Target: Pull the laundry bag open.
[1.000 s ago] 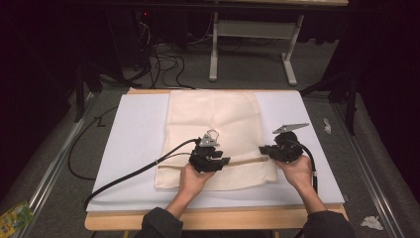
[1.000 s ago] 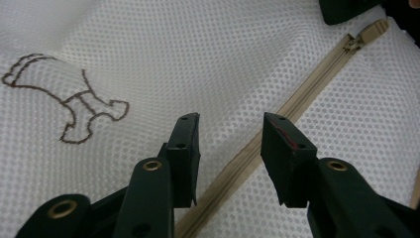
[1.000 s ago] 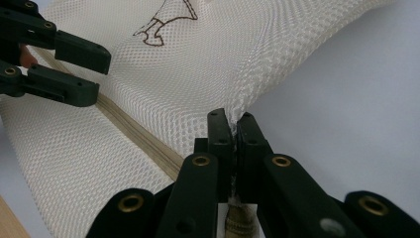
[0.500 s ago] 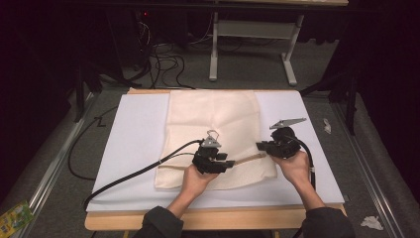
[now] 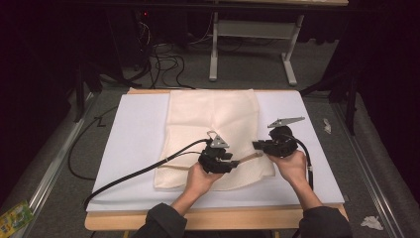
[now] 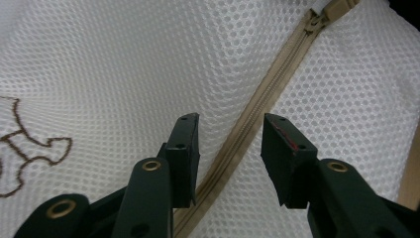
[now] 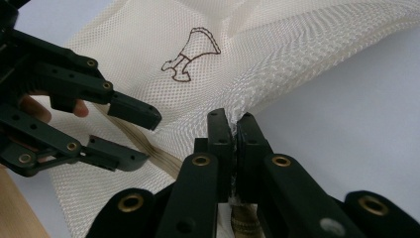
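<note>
Overhead, the high view shows a cream mesh bag (image 5: 213, 134) lying flat on a white sheet (image 5: 133, 144) that covers the table (image 5: 124, 220). Both hands meet at the bag's near right corner. The left gripper (image 5: 229, 162) lies low over the cloth, its black cable (image 5: 143, 171) trailing off to the left; the right gripper (image 5: 257, 145) points left toward it, wrist bent inward. From this height the jaws of both are too small and dark to read, and the bag's zipper (image 5: 246, 158) shows only as a short tan strip between them. Against the frames of a second ago, hands and bag lie much as they did; the left jaws have just been closing a little, with the zipper between them.

Closer in, the left gripper view looks along its two black jaws, spread apart on either side of the tan zipper (image 6: 267, 94), which runs up between them without the pads pressing it. Brown stitching (image 6: 29, 148) on the mesh is cut off at the left edge.

Lastly, the right gripper view has its own jaws pressed together on a pinch of the bag's edge (image 7: 233, 116), lifting the mesh into a ridge. Beyond it the left gripper (image 7: 133, 134) hovers with its fingers (image 7: 133, 111) apart over the zipper (image 7: 148, 148), most of which is hidden under them.
</note>
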Motion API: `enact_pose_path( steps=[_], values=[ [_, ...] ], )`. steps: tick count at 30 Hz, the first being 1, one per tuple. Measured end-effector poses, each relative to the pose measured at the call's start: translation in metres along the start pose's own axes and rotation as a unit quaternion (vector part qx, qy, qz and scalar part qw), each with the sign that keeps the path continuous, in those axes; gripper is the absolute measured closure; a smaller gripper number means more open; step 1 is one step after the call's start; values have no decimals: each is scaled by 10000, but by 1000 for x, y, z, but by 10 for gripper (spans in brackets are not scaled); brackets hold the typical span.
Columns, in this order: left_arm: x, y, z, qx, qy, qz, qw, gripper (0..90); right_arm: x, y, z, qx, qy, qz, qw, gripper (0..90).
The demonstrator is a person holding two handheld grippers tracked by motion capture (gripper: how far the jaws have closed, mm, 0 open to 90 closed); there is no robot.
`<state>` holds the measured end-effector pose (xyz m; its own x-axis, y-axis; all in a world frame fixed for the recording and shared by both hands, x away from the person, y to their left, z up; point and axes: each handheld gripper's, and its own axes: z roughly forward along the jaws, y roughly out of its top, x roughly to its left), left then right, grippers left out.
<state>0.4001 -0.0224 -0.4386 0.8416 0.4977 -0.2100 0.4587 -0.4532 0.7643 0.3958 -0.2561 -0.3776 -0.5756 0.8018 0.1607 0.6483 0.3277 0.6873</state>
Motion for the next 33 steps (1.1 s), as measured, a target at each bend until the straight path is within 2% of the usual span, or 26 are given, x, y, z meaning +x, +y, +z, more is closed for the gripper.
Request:
enact_pose_path(
  steps=[6,9,11,19,24,27,31,33],
  values=[
    [-2,1,3,-84,-66,-68,9999,621,0,-1,1,-7,41,26,10000,890],
    [-9,3,-2,-272,-117,113,9995,632,1,0,2,-63,67,46,9999,890],
    [-15,8,-1,-250,-182,171,9994,635,3,1,3,-49,78,33,10000,890],
    [-11,9,11,-122,-220,58,9997,650,4,2,5,-41,147,55,9999,890],
    [-13,12,14,-117,-152,49,9998,602,6,3,6,-66,264,89,9996,890],
    [-15,13,14,-125,-145,86,9998,575,8,4,8,-73,239,61,9997,890],
    [-16,13,12,-181,-238,135,9995,571,6,4,8,-30,196,85,9998,890],
    [-17,13,11,-309,-323,133,9989,571,6,4,7,-47,199,91,9997,890]
  ],
)
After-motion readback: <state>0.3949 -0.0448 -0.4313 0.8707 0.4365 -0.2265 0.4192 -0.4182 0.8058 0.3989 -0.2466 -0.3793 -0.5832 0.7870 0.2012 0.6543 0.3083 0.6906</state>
